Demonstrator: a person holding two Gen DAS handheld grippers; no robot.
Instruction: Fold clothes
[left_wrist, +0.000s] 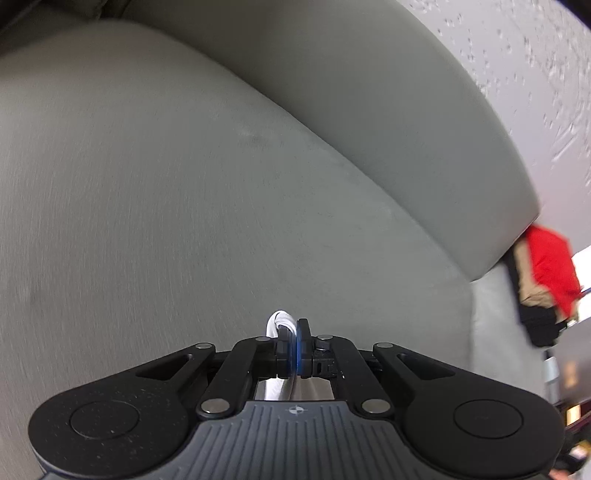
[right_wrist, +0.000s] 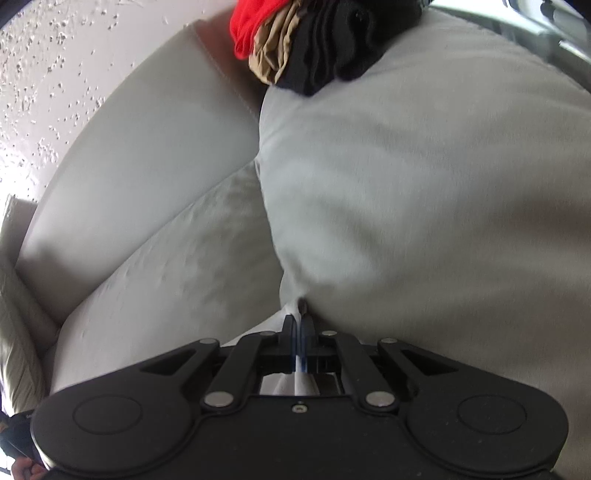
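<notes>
In the left wrist view my left gripper (left_wrist: 294, 332) is shut on a small bunched edge of white cloth (left_wrist: 277, 322), held just above the grey sofa seat (left_wrist: 184, 203). More of the cloth shows through the gap behind the fingers. In the right wrist view my right gripper (right_wrist: 298, 325) is shut on the edge of a pale white garment (right_wrist: 424, 184). That garment spreads wide from the fingertips across the right half of the view, blurred by motion. Its left edge runs up beside the sofa seat (right_wrist: 177, 258).
A pile of folded clothes (right_wrist: 295, 48) in red, tan and black sits at the far end, also visible as a pile of folded clothes (left_wrist: 546, 273) at the right. The sofa backrest (left_wrist: 369, 110) rises behind the seat, against a textured wall (left_wrist: 535, 55). A hand (right_wrist: 22, 469) shows at the lower left.
</notes>
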